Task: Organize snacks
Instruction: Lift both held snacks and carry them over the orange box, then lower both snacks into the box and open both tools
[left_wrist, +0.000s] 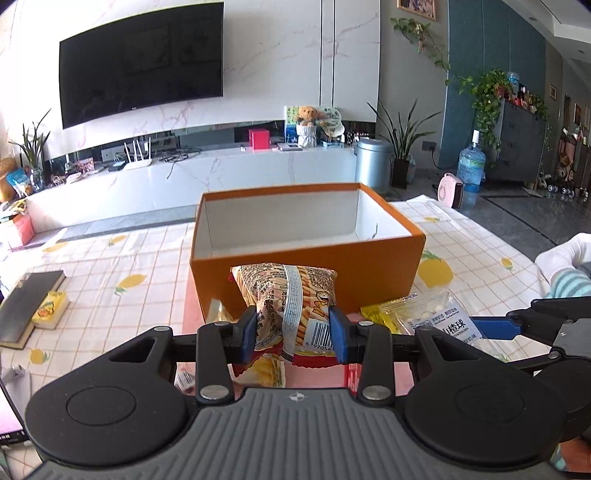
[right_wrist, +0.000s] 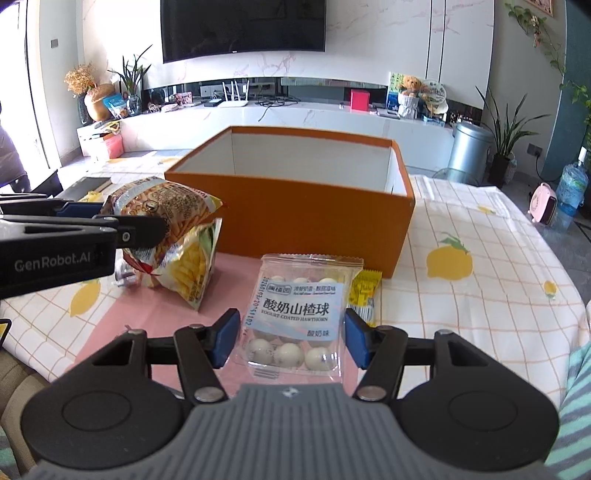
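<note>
While left tongs (left_wrist: 292, 329) clamp noodle-snack packet (left_wrist: 291, 302), "YOGURT-COATED HAWTHORN" bag (right_wrist: 297, 314) lies flat.

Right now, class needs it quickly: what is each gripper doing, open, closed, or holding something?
Left gripper: closed on the snack stick packet.
Right gripper: open, straddling the yogurt hawthorn ball packet, not gripping it.

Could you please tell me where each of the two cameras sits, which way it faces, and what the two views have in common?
Left wrist: sits on the left gripper, facing the orange box and TV wall; its fingers clamp the snack packet; the right gripper's finger enters at right.
Right wrist: sits on the right gripper, facing the same box; its open fingers flank the hawthorn ball packet lying on the tablecloth; the left gripper enters at left.
Shared: box, both packets, tablecloth, TV wall.
</note>
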